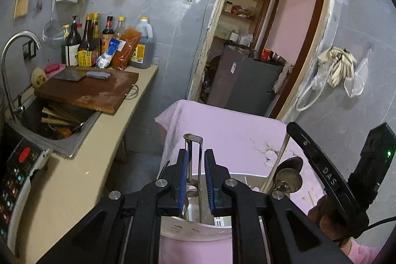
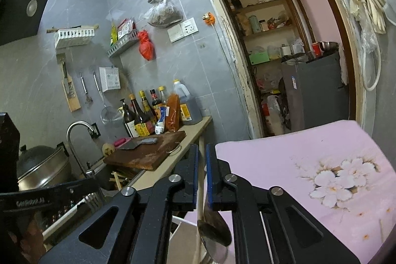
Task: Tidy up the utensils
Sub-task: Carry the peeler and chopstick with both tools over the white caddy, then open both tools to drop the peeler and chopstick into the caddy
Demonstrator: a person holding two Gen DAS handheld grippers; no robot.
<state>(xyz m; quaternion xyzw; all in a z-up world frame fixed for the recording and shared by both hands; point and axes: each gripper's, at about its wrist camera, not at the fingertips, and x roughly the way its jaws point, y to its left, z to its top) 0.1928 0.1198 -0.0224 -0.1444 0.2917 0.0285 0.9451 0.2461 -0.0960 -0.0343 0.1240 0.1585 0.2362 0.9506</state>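
Steel utensils partly gathered in white holder
Left tongs released around metal peeler; right tongs loosened beside spoon handle; sorting unfinished.

The sink sits at the left of the frame, in the counter. A cutting board lies over its far edge, with a knife on top. Bottles stand behind the board, against the wall. The doorway is to the right. A cloth lies low in the middle, under a holder with spoons in it.
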